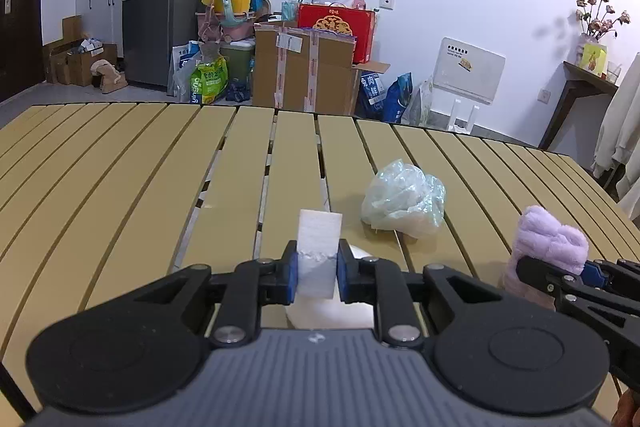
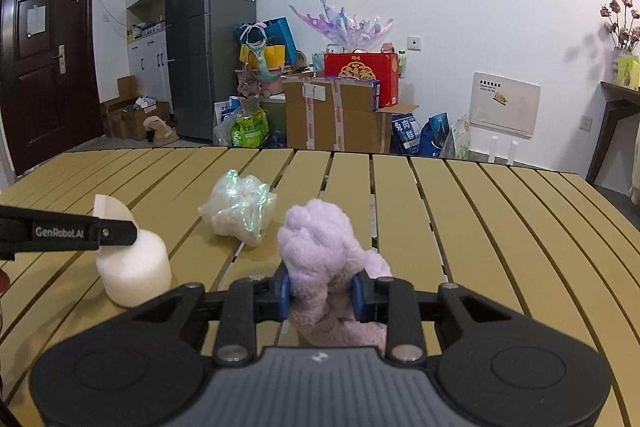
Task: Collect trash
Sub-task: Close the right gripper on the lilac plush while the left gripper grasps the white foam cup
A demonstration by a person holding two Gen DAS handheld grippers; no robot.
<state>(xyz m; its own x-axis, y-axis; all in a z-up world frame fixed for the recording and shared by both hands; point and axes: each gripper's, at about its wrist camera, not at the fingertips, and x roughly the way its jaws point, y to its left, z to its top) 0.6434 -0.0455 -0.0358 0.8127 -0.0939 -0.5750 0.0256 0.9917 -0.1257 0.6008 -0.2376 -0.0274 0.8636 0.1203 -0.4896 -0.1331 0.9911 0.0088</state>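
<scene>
A white foam piece (image 1: 318, 251) is pinched by its thin upper flap in the closed left gripper (image 1: 318, 273), near the table's (image 1: 120, 179) front edge; tearing or slipping is the risk. The right gripper (image 2: 322, 293) is clamped on a purple fluffy cloth (image 2: 320, 243), whose loose tail could snag between slats. Crumpled plastic (image 1: 404, 201) lies uncollected mid-table.

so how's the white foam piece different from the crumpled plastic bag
The white foam piece is opaque, with clean edges; the crumpled plastic bag is translucent, shiny and wrinkled. The left gripper is shut on the foam; the bag lies free on the slatted table. Both are pale.
</scene>
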